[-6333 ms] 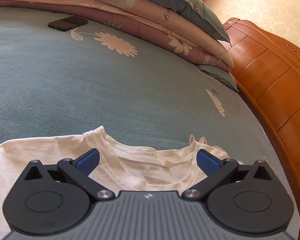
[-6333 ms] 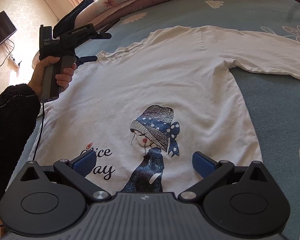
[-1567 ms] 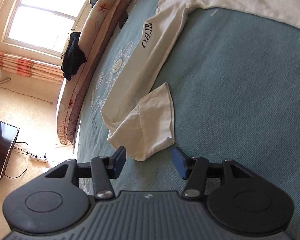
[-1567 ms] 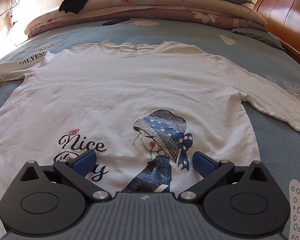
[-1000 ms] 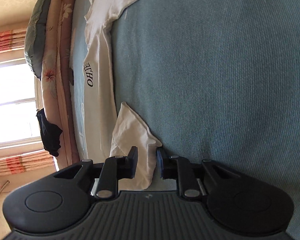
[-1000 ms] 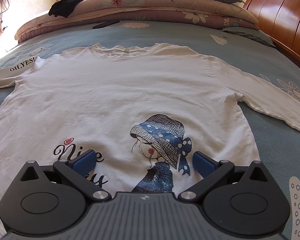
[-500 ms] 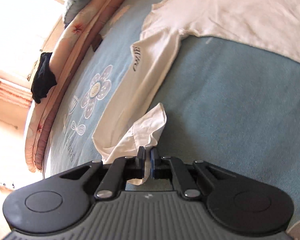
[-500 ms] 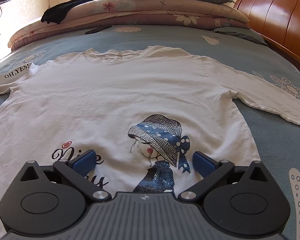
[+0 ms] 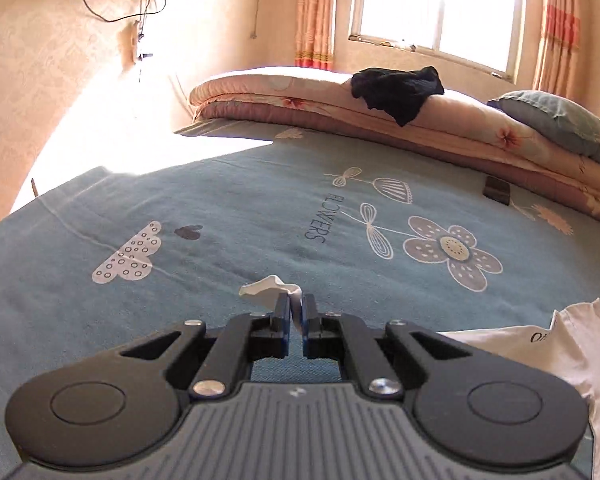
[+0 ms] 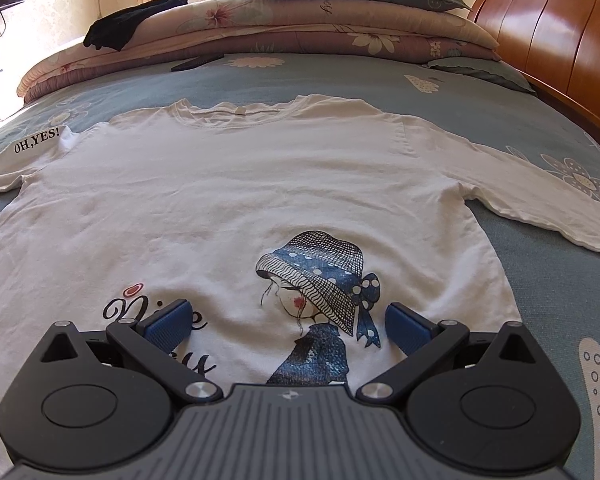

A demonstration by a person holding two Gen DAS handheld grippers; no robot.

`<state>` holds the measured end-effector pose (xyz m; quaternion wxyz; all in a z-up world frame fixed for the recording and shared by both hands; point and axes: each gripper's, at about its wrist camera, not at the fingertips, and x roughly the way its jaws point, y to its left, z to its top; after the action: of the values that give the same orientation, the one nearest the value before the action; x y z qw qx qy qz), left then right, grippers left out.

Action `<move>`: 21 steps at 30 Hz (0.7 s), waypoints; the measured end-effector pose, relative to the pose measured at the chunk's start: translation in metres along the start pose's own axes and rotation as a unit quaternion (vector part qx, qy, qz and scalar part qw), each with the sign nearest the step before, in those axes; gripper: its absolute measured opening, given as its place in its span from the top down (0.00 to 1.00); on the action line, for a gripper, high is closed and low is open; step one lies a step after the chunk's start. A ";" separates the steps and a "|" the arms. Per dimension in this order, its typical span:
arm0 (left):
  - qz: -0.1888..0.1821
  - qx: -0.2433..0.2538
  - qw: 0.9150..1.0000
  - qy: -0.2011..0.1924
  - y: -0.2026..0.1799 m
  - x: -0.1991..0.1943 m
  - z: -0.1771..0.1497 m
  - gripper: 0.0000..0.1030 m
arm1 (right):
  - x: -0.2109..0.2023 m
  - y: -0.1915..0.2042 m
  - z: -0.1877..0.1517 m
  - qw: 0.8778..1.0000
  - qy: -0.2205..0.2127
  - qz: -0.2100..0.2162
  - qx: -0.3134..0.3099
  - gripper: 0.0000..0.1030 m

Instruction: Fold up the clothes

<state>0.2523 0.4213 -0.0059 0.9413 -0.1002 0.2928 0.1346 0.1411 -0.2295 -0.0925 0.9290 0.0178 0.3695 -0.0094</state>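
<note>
I see the left gripper (image 9: 295, 312) clamped on the sleeve cuff (image 9: 266, 290), a white wad bunched between the pads at lower centre of the left wrist view. More of that sleeve (image 9: 556, 356) trails off lower right. In the right wrist view the white shirt (image 10: 236, 196) lies flat, print up, across the middle of the blue bedspread (image 10: 560, 276), "OH,YES!" sleeve at left edge, other sleeve stretched right. My right gripper (image 10: 288, 322) hangs over the hem, jaws wide, nothing between them.
</note>
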 end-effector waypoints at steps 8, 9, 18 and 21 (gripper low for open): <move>0.060 -0.034 0.992 0.104 0.030 0.019 -0.043 0.85 | 0.000 0.001 0.001 1.000 -0.001 -0.002 -0.001 0.00; 0.066 -0.036 0.991 0.109 0.032 0.018 -0.046 0.86 | 0.000 0.002 0.001 1.000 -0.001 -0.002 0.000 0.00; 0.093 0.002 0.994 0.055 0.017 0.002 -0.027 0.56 | 0.000 0.001 -0.001 1.000 -0.006 -0.002 -0.001 0.00; 0.081 0.001 0.996 0.048 0.012 0.013 -0.022 0.49 | 0.000 0.001 0.001 1.000 -0.003 -0.002 -0.002 0.00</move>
<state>0.2473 0.4292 -0.0325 0.9124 -0.0816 0.3448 0.2048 0.1414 -0.2286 -0.0916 0.9301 0.0158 0.3668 -0.0103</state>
